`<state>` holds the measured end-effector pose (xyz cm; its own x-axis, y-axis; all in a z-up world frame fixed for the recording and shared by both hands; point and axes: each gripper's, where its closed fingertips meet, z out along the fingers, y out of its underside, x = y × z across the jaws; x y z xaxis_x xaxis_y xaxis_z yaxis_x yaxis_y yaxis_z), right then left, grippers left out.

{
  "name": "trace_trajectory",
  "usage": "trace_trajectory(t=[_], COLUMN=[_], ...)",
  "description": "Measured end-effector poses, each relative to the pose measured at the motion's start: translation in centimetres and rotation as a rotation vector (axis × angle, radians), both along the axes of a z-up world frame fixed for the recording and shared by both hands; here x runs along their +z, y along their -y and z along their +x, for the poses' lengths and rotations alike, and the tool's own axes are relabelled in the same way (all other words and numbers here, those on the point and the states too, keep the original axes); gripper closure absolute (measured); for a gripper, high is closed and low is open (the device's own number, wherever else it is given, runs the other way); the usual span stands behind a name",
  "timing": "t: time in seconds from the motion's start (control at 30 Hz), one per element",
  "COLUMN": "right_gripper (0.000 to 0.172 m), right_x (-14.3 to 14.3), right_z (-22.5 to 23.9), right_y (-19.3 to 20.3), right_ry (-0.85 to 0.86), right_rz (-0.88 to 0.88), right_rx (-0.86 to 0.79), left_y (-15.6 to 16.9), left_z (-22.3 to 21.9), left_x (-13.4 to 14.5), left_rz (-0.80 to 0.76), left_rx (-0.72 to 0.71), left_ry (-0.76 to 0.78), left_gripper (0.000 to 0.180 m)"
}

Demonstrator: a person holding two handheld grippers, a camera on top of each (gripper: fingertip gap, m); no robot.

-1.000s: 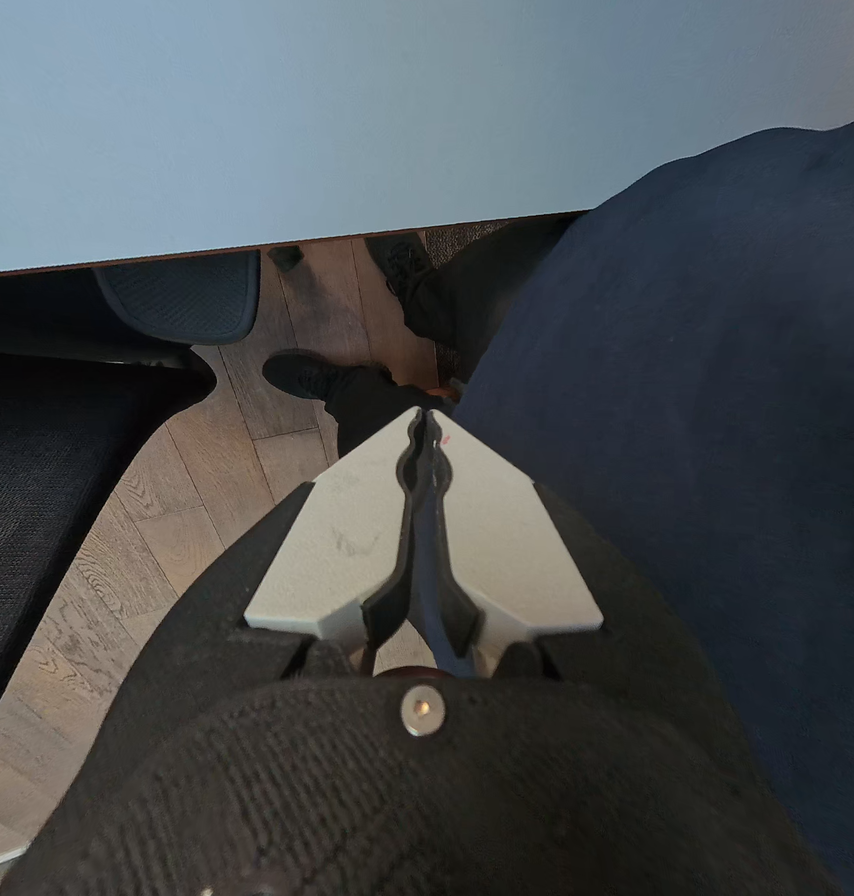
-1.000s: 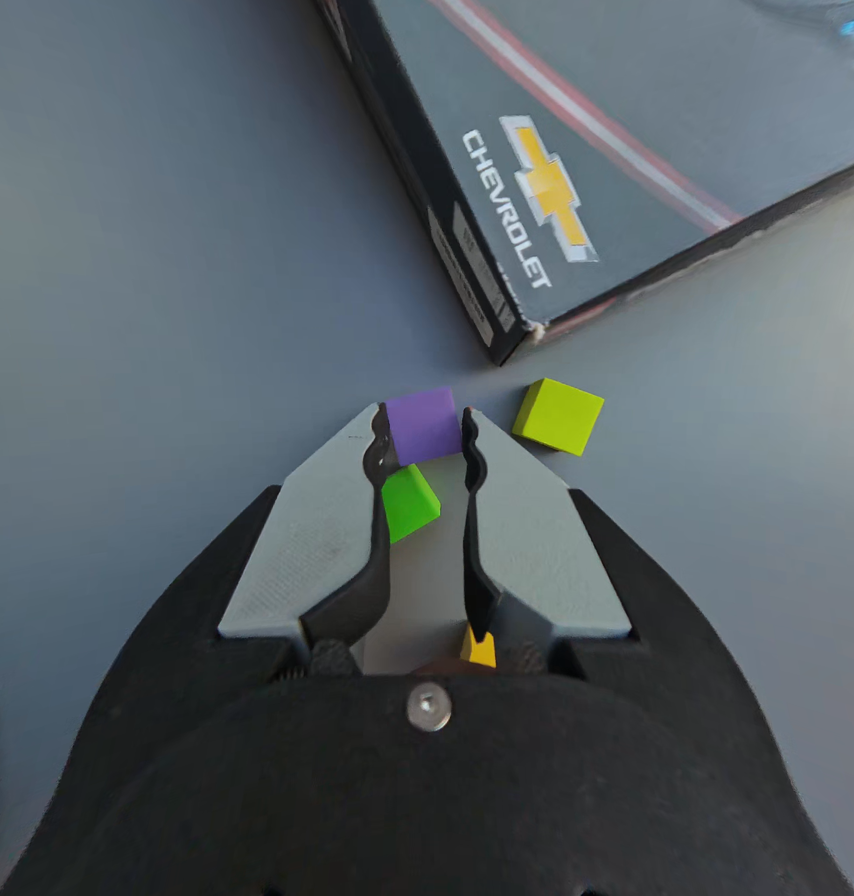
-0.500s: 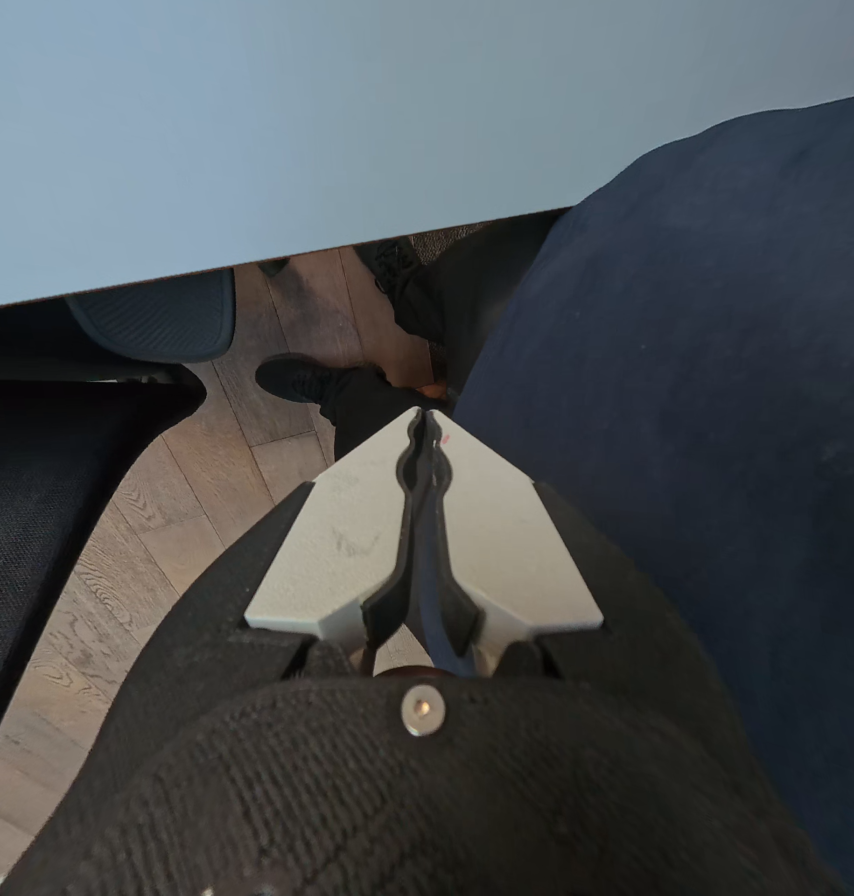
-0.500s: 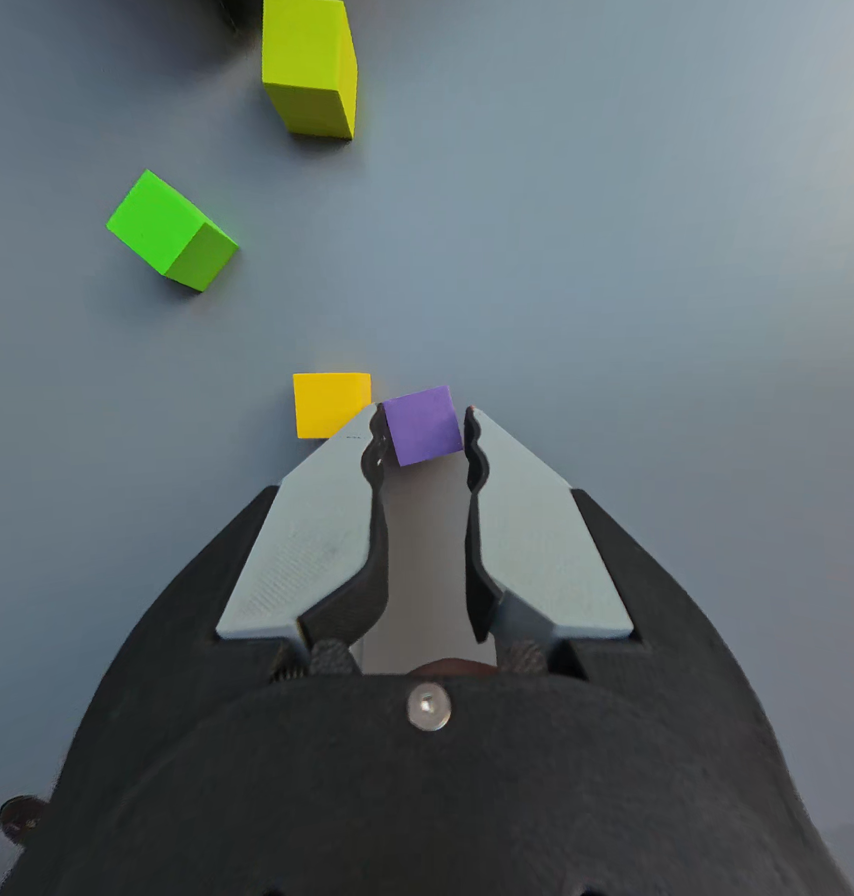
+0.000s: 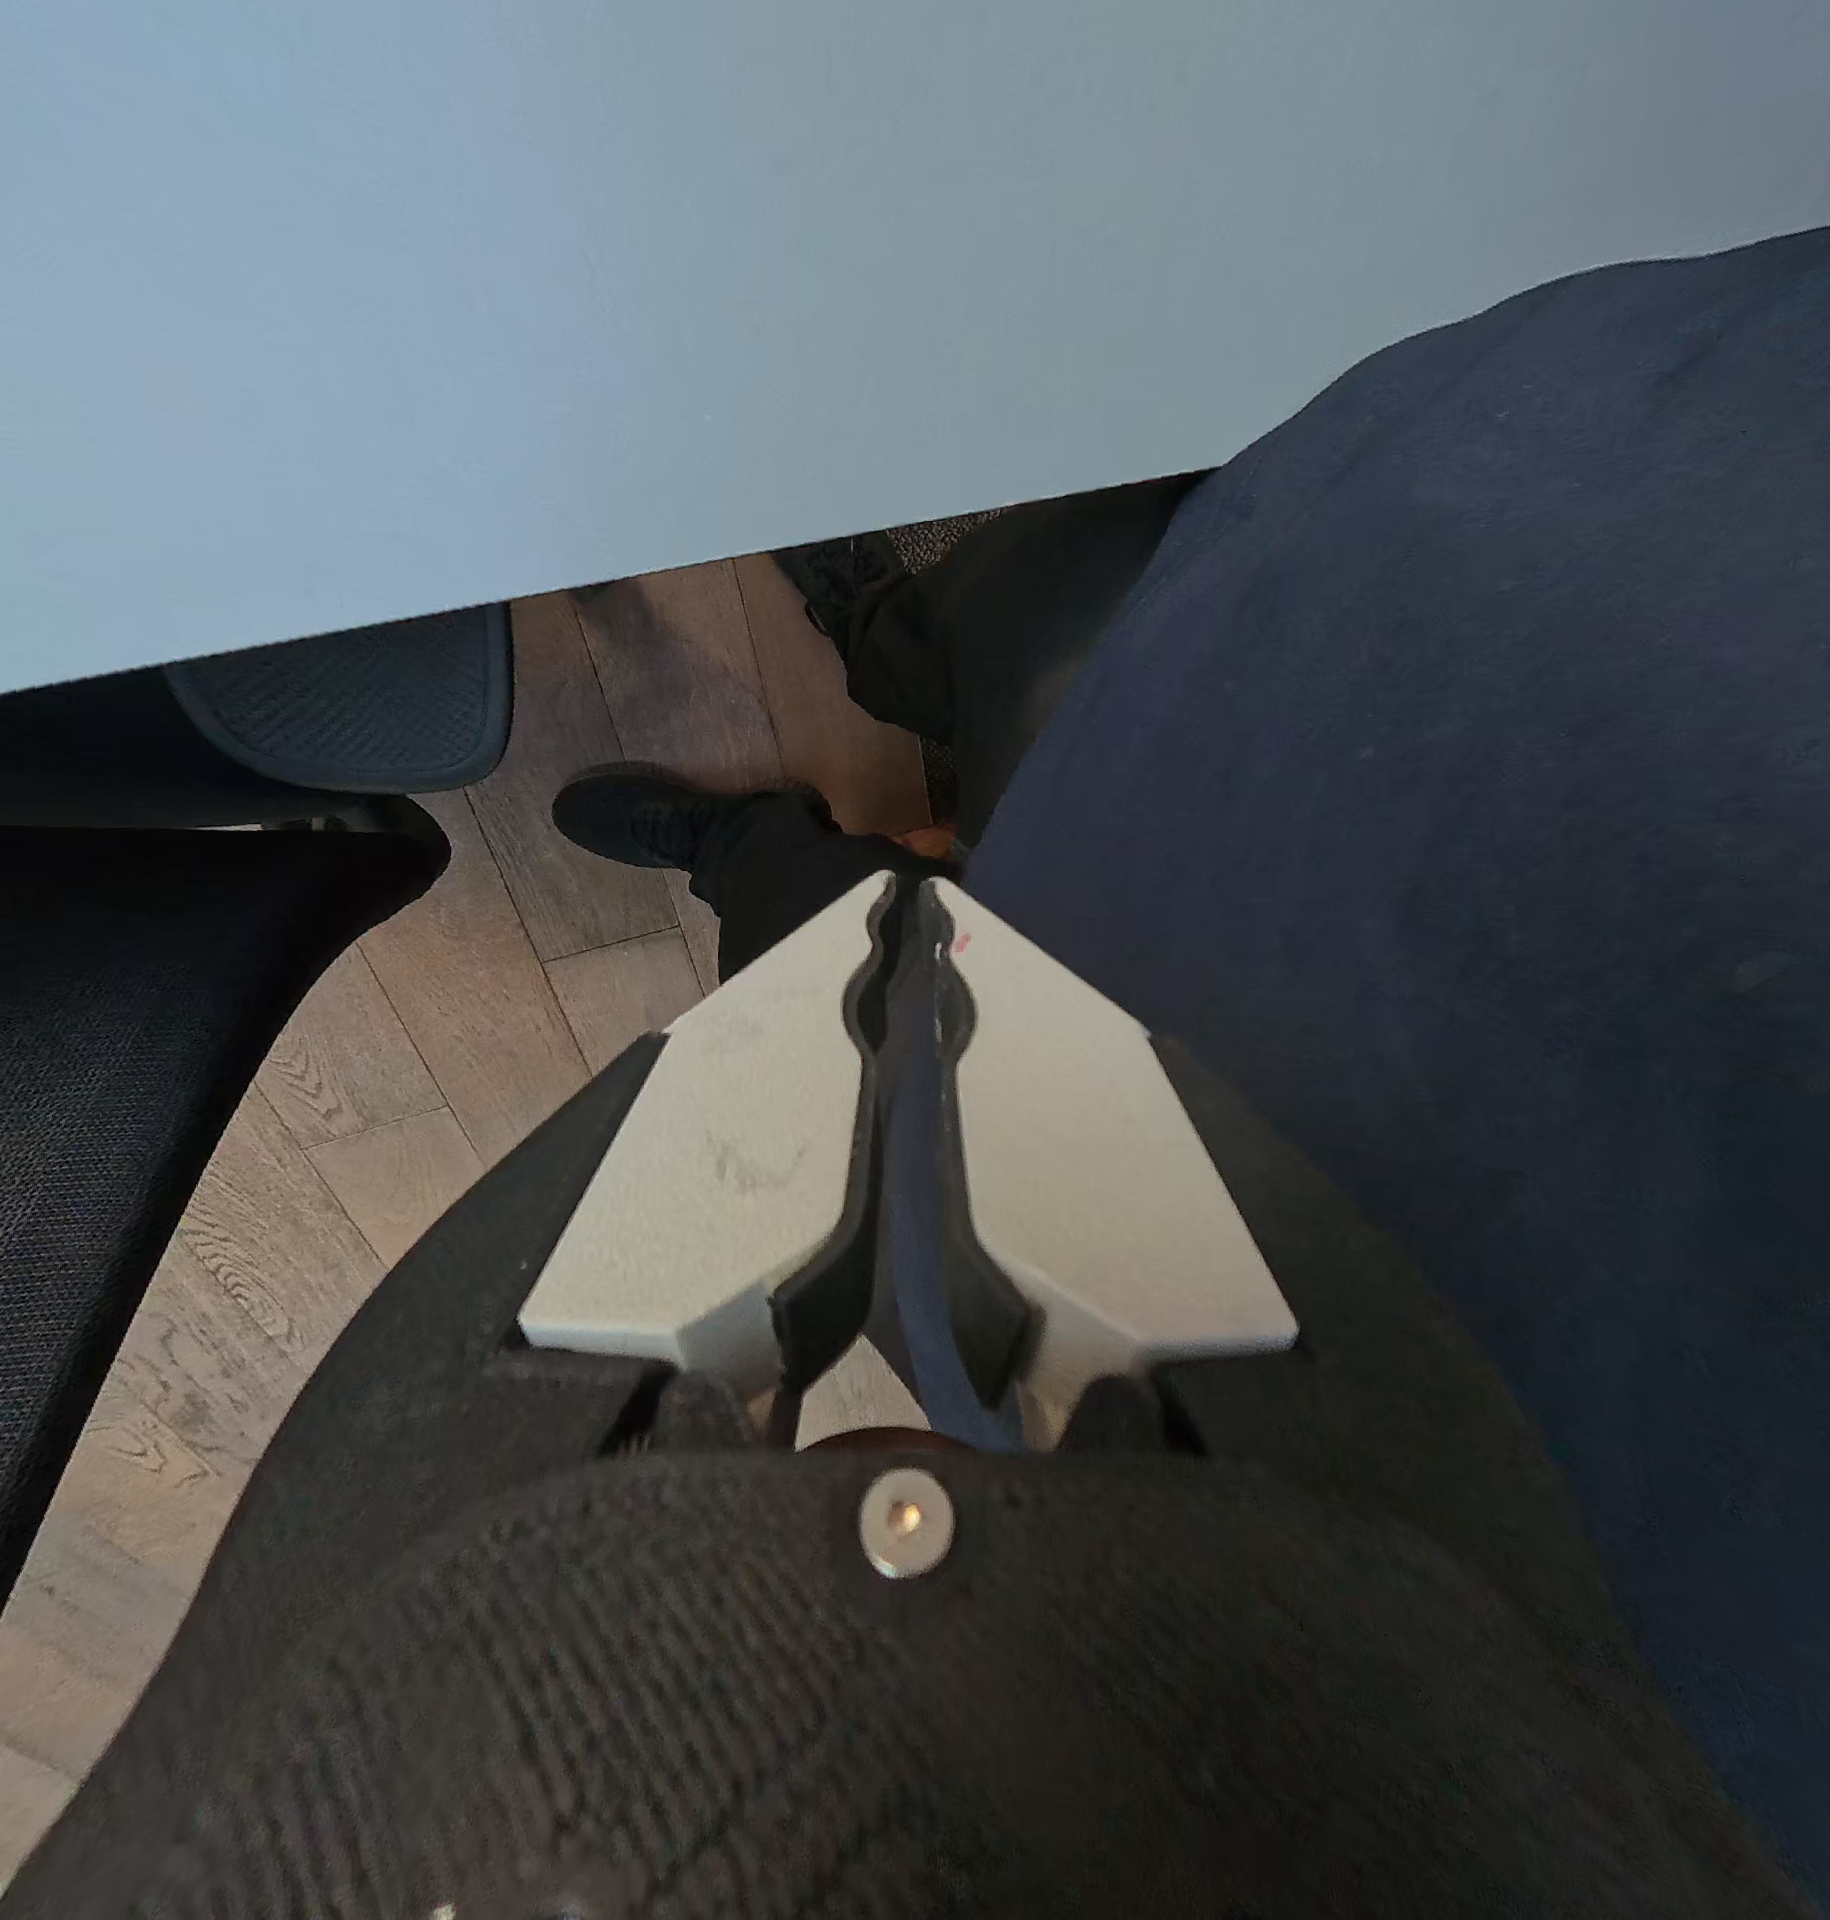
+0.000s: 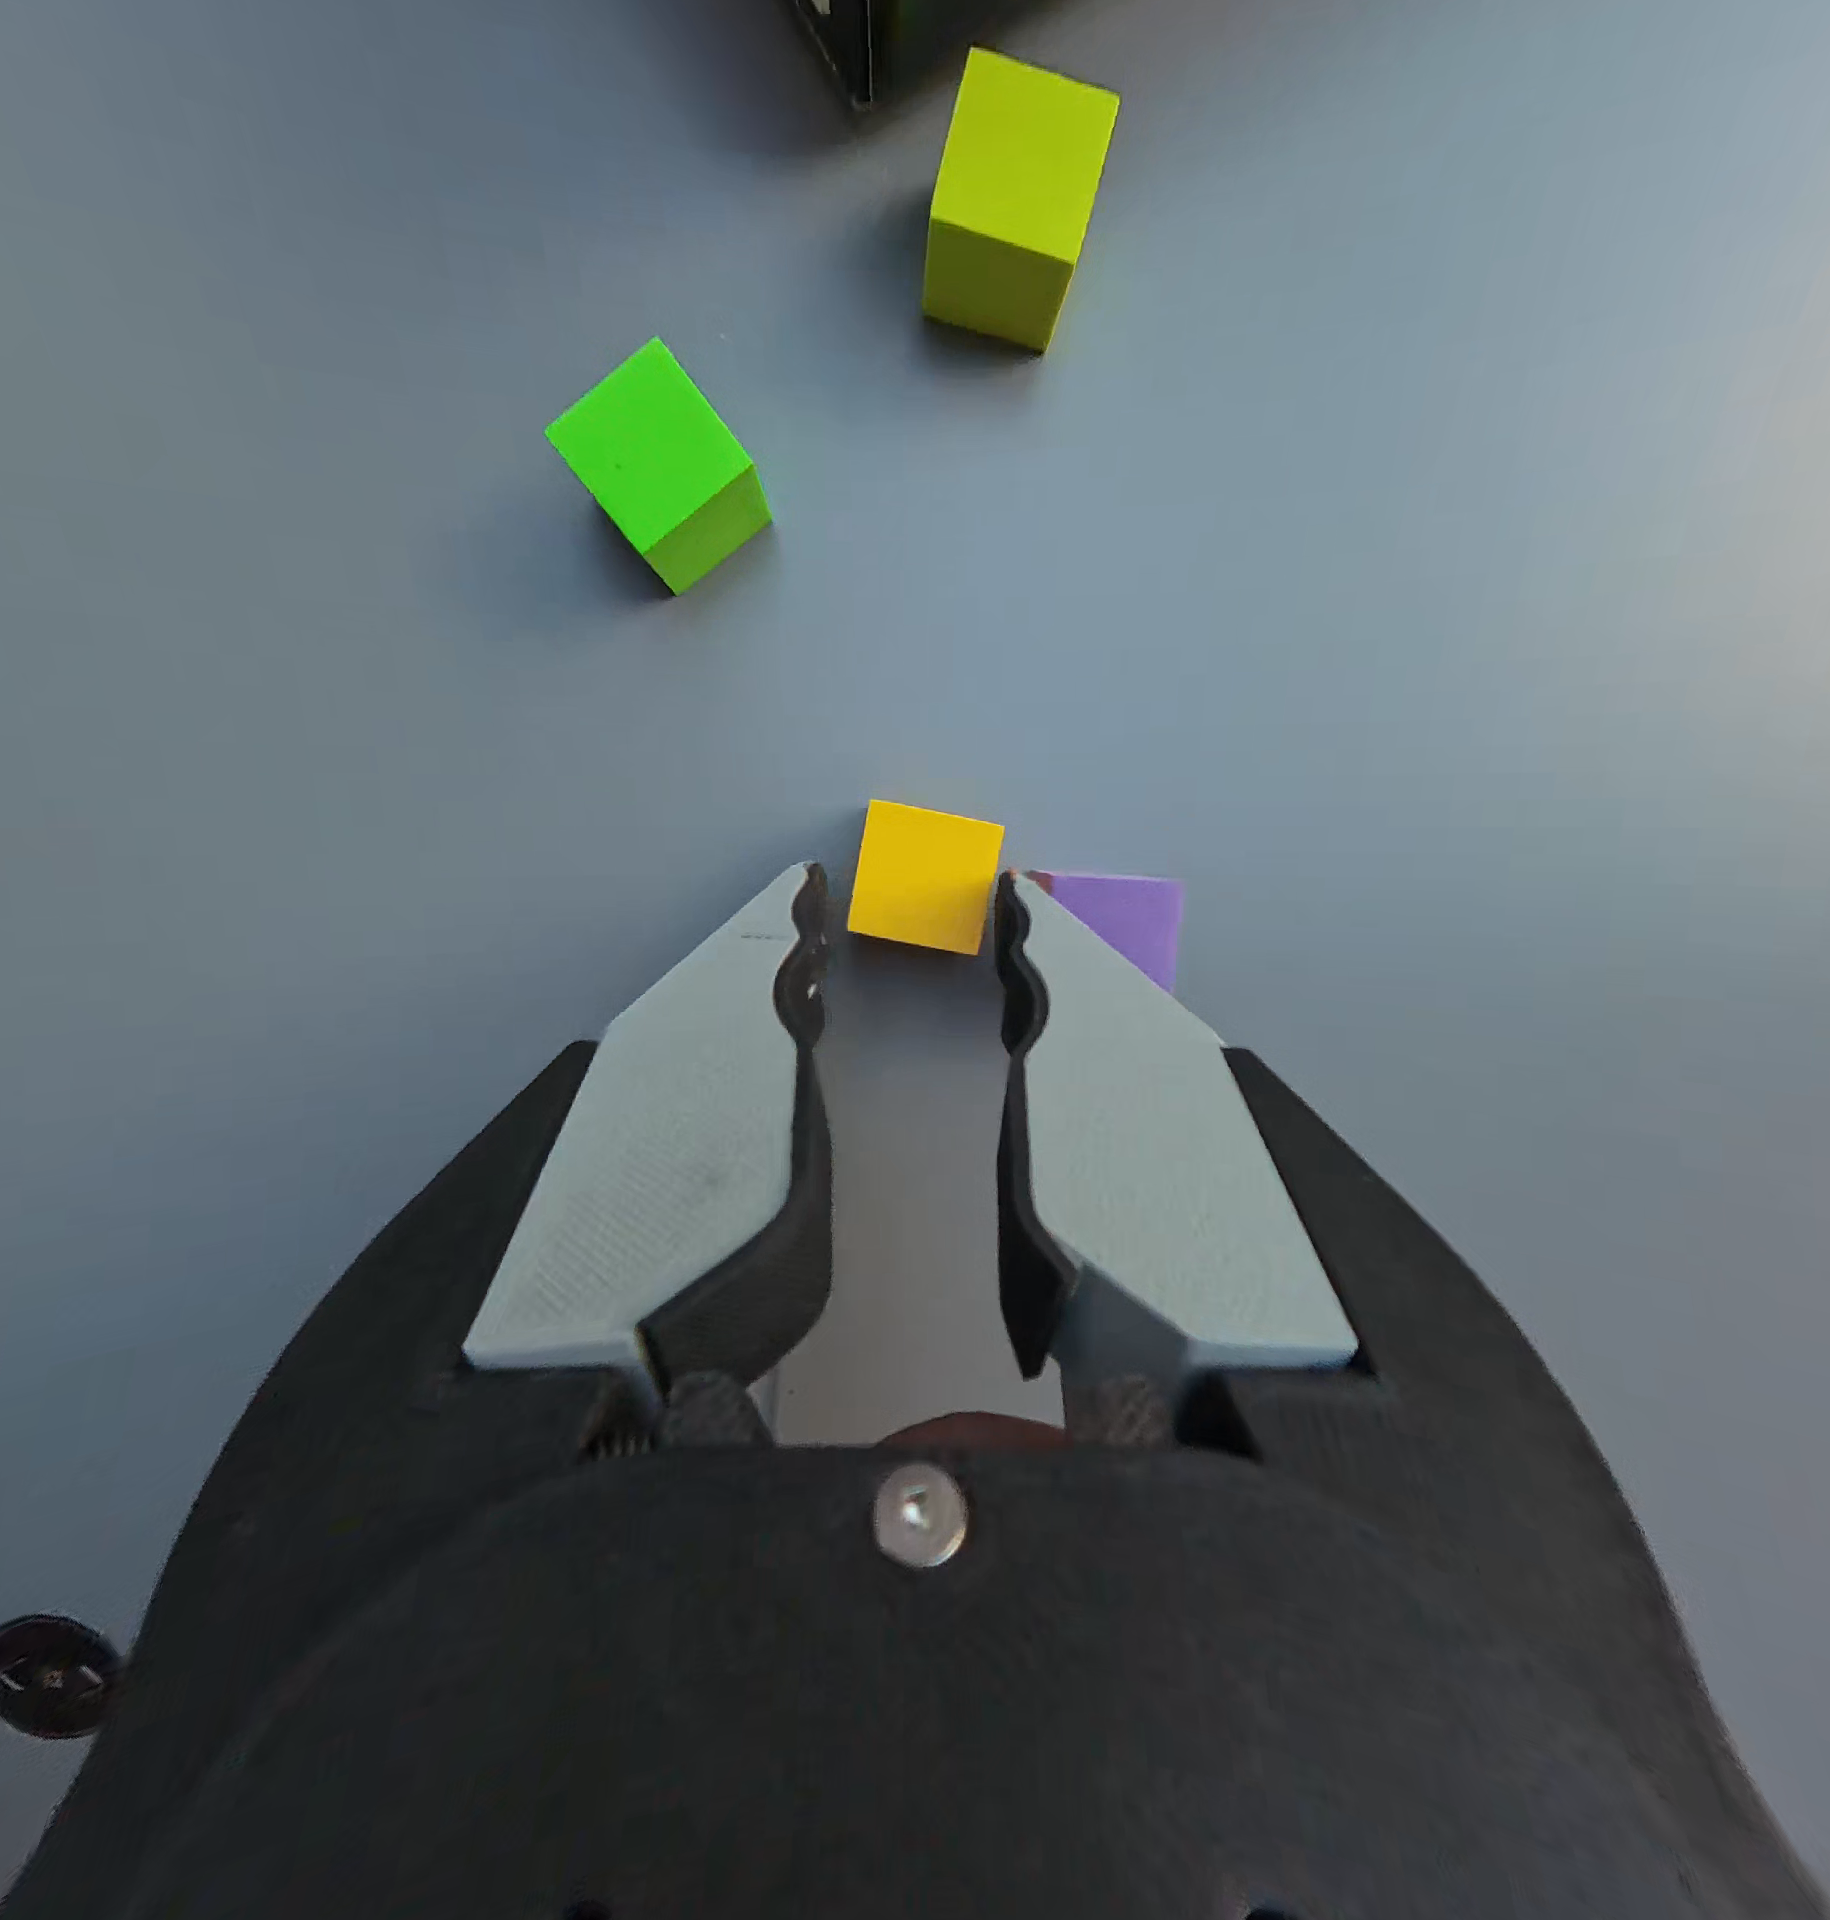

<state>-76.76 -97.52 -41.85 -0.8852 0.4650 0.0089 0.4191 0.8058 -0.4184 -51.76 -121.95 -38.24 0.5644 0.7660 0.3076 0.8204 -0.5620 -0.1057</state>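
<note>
Right gripper [image 6: 906,914] open around yellow cube [image 6: 923,875], pads apart from it; purple cube [image 6: 1124,920] just right of yellow cube; left gripper [image 5: 909,894] closed, empty

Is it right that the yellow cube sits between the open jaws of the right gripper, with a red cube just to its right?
Not quite. The cube to its right is purple, not red; the right wrist view shows it. The yellow cube does sit between the right gripper's open jaws.

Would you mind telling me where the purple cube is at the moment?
In the right wrist view, the purple cube lies on the grey table, just outside the right gripper's right-hand finger and partly hidden behind it, beside the yellow cube.
</note>
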Motion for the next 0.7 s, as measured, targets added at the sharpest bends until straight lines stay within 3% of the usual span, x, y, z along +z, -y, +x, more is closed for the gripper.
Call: trace_trajectory(t=[0.2,0.33,0.47,0.7], right_gripper=[0.146,0.146,0.146,0.146], right_x=[-1.4,1.1,3.0,1.2], right_z=[0.6,-0.2,-2.1,-3.0], right_y=[0.9,1.5,-0.8,-2.8], right_ry=[0.051,0.013,-0.012,-0.019], right_rz=[0.007,-0.085,-0.098,0.011], right_rx=[-0.031,-0.048,-0.097,-0.065], left_y=[-0.1,0.0,0.0,-0.2], left_z=[0.2,0.5,0.8,0.5], left_x=[0.0,-0.1,-0.2,0.0], left_rz=[0.004,0.003,0.008,0.014], left_rx=[0.010,0.014,0.021,0.014], left_ry=[-0.001,0.003,0.007,-0.006], left_gripper=[0.180,0.180,0.180,0.180])
